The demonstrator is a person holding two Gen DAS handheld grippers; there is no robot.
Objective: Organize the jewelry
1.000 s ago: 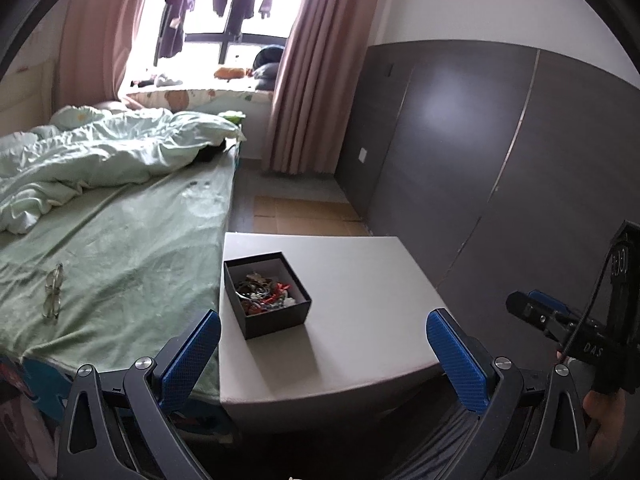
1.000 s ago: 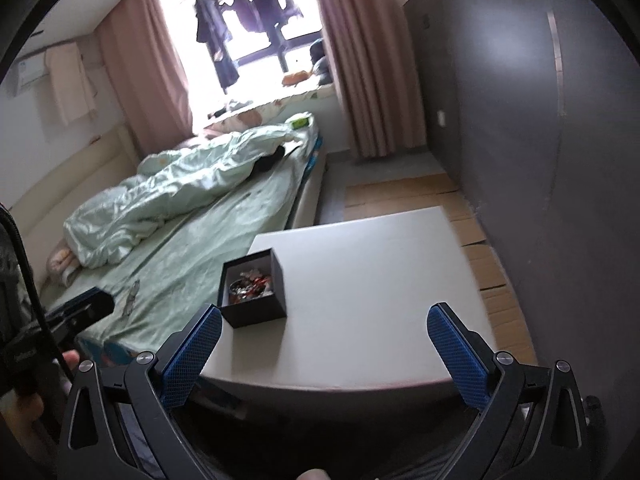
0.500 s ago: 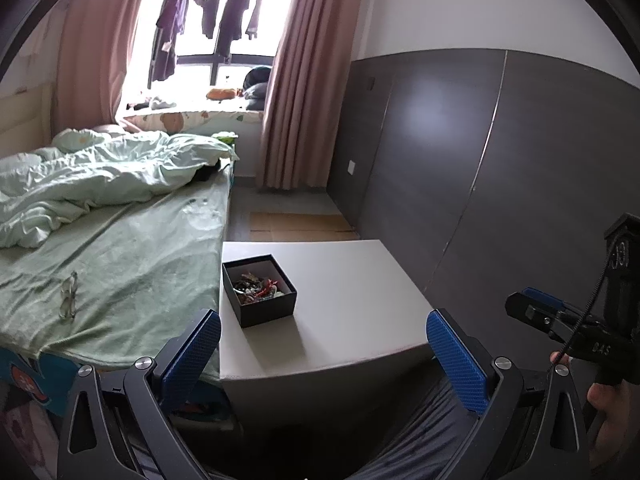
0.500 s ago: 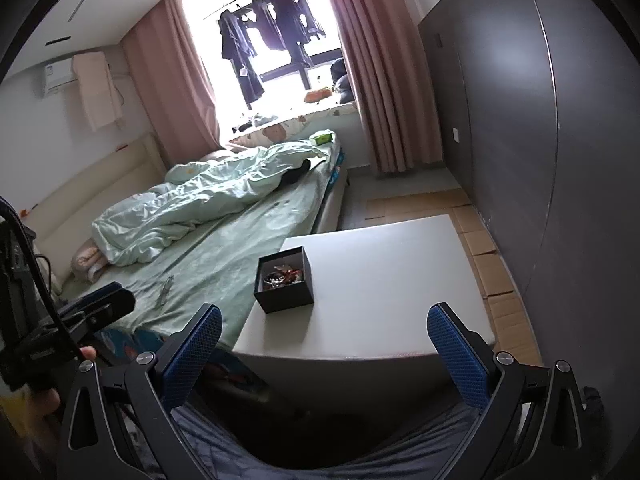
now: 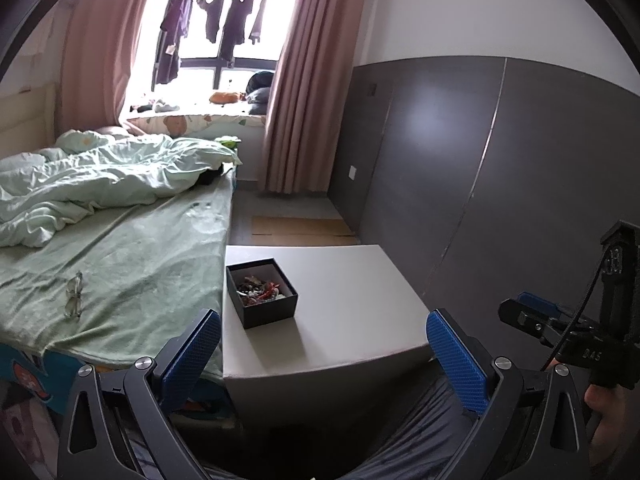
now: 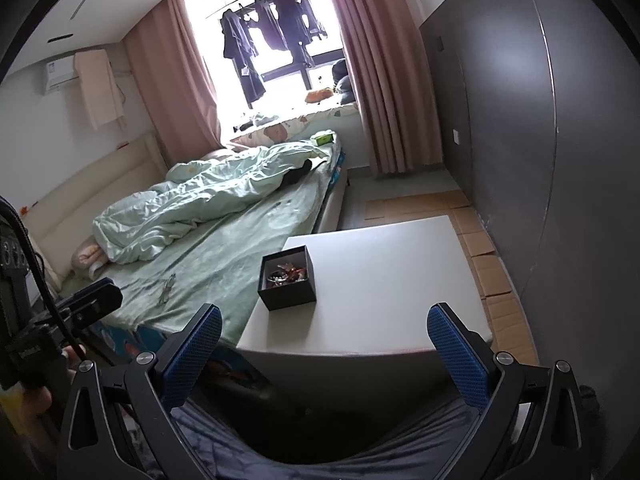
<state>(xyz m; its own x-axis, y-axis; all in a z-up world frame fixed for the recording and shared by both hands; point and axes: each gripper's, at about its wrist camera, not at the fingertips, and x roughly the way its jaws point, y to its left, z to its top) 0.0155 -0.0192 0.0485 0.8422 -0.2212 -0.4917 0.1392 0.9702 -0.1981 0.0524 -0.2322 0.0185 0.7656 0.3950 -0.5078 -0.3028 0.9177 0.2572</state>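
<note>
A small black open box [image 5: 262,292] [image 6: 287,282] holding a tangle of jewelry [image 5: 260,290] [image 6: 289,272] sits on the left part of a white table [image 5: 352,308] [image 6: 392,280]. My left gripper [image 5: 322,344] is open and empty, held back from the table's near edge, well short of the box. My right gripper [image 6: 324,342] is also open and empty, likewise behind the near edge. Each gripper shows at the side of the other's view, held by a hand.
A bed [image 5: 120,248] with a green sheet and rumpled duvet stands left of the table, a pair of glasses [image 5: 74,296] [image 6: 167,288] lying on it. A dark wall panel [image 5: 520,160] runs along the right. Cardboard sheets [image 6: 480,240] cover the floor beyond the table.
Both grippers have pulled back and risen away from the table, so the box and table look smaller and farther. Both stay open and empty.
</note>
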